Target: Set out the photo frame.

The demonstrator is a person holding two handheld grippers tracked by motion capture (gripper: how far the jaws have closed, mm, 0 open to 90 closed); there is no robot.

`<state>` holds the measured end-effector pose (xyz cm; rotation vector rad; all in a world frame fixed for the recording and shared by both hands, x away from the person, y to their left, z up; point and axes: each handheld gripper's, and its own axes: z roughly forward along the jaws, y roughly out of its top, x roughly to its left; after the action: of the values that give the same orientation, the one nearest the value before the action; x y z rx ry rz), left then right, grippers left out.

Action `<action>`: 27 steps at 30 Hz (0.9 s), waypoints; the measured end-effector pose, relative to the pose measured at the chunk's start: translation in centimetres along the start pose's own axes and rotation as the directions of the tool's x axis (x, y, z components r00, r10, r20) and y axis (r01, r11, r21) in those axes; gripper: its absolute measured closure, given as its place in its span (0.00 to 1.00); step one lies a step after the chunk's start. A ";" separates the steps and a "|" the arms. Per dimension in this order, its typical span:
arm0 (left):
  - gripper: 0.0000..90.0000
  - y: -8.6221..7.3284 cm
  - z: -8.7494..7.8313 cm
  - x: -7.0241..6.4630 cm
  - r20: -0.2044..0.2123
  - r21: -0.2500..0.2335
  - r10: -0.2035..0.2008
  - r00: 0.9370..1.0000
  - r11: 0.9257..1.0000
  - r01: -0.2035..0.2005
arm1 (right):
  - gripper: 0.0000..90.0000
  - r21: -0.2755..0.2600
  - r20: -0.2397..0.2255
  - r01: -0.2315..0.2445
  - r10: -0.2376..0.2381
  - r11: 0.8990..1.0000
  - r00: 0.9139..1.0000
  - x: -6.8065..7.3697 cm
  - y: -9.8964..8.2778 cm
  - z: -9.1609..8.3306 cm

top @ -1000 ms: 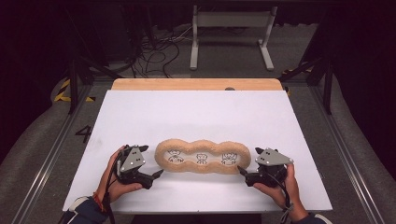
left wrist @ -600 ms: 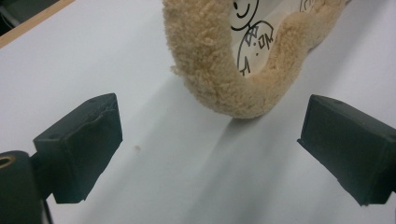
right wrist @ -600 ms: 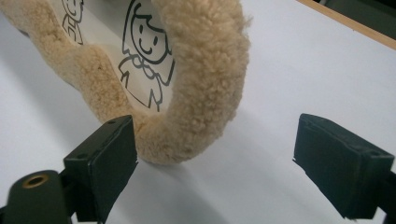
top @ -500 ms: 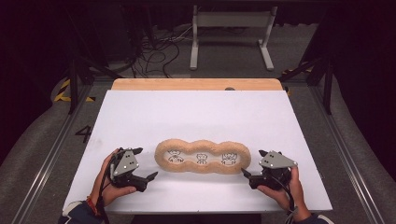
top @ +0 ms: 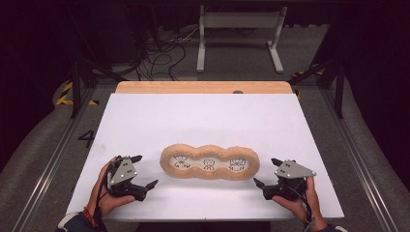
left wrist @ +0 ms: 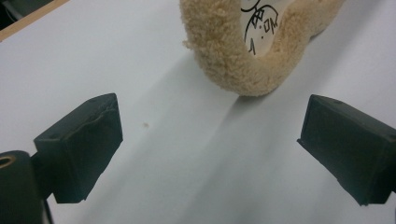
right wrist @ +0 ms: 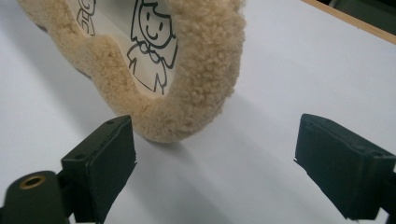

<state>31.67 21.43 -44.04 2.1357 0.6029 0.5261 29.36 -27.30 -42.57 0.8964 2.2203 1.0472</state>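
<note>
While both hand-held grippers rest low near the front edge of the white rectangular table top point(top: 203, 121), the tan fleecy three-lobed pad with white panels bearing black line drawings point(top: 210, 162) lies flat between them, slightly toward the near side of the table.

Item 1, pad: long axis running left to right; three white panels in a row, each with a small cartoon figure; fleece border raised around them. Left lobe seen in the left gripper view point(left wrist: 243, 51), right lobe with a smiling figure in the right gripper view point(right wrist: 154, 65).

Item 2, left gripper point(top: 143, 171): black, with grey three-cornered plate on top, held in the person's left hand point(top: 104, 193); jaws spread wide, nothing between them but bare table; tips point toward the pad's left end, near it but apart.

Item 3, right gripper point(top: 265, 172): black, grey plate on top, held in the person's right hand point(top: 297, 200); jaws spread wide and empty; tips point at the pad's right end, just beside it, with one jaw close to the fleece rim in the right gripper view, contact not certain.

Item 4, surroundings: light wooden strip point(top: 203, 87) along the table's far edge; white metal frame point(top: 239, 36) and dark cables point(top: 159, 53) on the floor beyond.
</note>
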 end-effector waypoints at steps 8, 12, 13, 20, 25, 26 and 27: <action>0.07 -0.9 -0.7 0.3 -0.008 0.013 -0.007 1.000 1.000 0.007 | 0.13 0.002 0.012 0.000 0.000 1.000 1.000 -0.4 -0.8 -0.6; 0.07 -1.4 -0.9 0.6 -0.015 0.018 -0.018 1.000 1.000 0.019 | 0.13 0.011 0.025 -0.016 0.015 1.000 1.000 -0.7 -1.3 -0.7; 0.07 -1.6 -1.0 0.7 -0.018 0.022 -0.020 1.000 1.000 0.021 | 0.13 0.010 0.029 -0.018 0.018 1.000 0.999 -0.8 -1.4 -0.8; 0.07 -2.4 -1.6 1.0 -0.036 0.034 -0.033 0.999 0.999 0.034 | 0.13 0.002 0.068 -0.041 0.041 0.999 0.997 -1.2 -1.9 -0.9; 0.07 -2.9 -1.8 1.3 -0.044 0.038 -0.046 0.998 0.998 0.048 | 0.13 0.001 0.096 -0.050 0.049 0.999 0.994 -1.4 -2.3 -1.0; 0.07 -3.0 -1.8 1.3 -0.044 0.038 -0.050 0.998 0.998 0.051 | 0.13 0.002 0.099 -0.050 0.049 0.999 0.994 -1.5 -2.4 -1.1; 0.07 -3.2 -1.9 1.3 -0.042 0.039 -0.050 0.998 0.998 0.052 | 0.13 0.006 0.104 -0.054 0.053 0.999 0.993 -1.6 -2.6 -1.2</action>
<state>30.93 25.07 -45.31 2.1458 0.6941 0.5343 28.68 -30.30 -43.72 0.9960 2.1272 0.9929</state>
